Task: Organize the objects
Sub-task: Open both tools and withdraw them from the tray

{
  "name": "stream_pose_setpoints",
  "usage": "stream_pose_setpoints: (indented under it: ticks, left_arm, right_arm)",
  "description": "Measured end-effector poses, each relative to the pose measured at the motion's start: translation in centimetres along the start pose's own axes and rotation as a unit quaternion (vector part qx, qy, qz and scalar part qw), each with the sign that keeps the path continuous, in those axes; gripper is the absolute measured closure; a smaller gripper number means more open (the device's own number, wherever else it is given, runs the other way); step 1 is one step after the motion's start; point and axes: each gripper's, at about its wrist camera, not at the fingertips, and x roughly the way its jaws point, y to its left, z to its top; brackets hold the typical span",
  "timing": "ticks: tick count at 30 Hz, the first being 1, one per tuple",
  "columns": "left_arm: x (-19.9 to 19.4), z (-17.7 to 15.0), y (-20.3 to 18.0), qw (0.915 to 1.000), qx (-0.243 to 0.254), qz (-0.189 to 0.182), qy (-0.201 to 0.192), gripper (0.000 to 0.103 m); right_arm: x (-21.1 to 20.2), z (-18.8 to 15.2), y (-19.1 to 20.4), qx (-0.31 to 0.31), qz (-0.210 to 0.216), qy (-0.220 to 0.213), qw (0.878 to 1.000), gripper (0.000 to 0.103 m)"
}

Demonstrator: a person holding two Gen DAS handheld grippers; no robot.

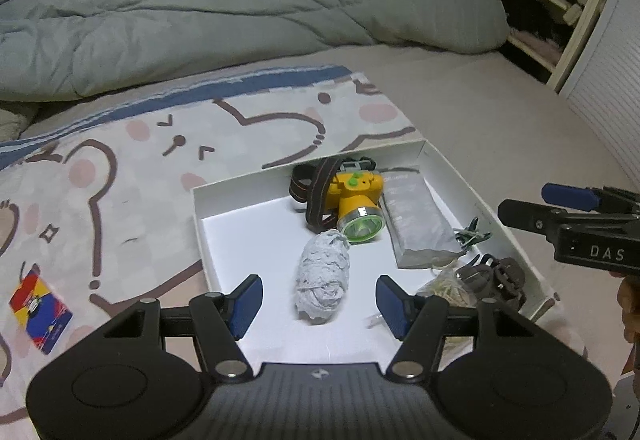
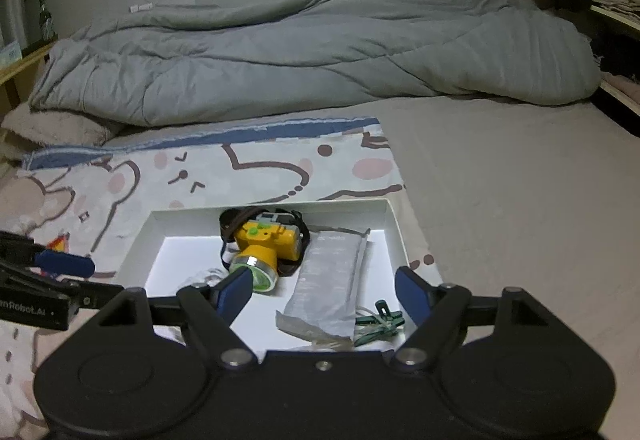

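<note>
Hovering over the white box (image 1: 224, 196) on the bed, the left gripper (image 1: 319, 305) is standing half-open and empty above the lace roll (image 1: 322, 280); the right gripper (image 2: 324, 294) is gaping wide, empty. The card (image 1: 40, 314) is lying at 9 o'clock outside; approaching it flat and low should be helping.

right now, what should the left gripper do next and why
Probably swing the left gripper left to the colourful card: its jaws are open and empty, and the card lies on the cartoon sheet, outside the white box.
</note>
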Motion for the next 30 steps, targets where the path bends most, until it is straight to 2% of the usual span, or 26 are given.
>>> stream_pose_setpoints:
  ticks: [5,9,19,25,30]
  left_arm:
    - [-2.4,-0.9,-0.1,0.9999,-0.001,0.000,-0.013,0.038]
    - [-3.9,-1.4,-0.3,0.9997,0.003,0.006,-0.023,0.026]
    - [-6.1,-3.1,-0.4,0.9994,0.005,0.000,-0.033,0.010]
    - [-6.1,-3.9,-0.2,0.9990,0.002,-0.011,-0.043,0.005]
    - [-5.9,-4.5,0.2,0.9981,0.000,-0.013,-0.060,0.000]
  right_arm:
    - [-1.8,-0.1,0.1,-0.002,0.005,-0.013,1.000,0.023]
    - [-2.8,-0.3,0.4,0.000,0.004,-0.014,1.000,0.023]
    - [-5.0,-1.6,1.2,-0.006,-0.015,-0.005,1.000,0.021]
    - [-6.5,-2.6,2.0,-0.005,-0.011,-0.017,1.000,0.005]
    - [-6.8,-3.6,2.6,-0.002,-0.020,-0.019,1.000,0.000]
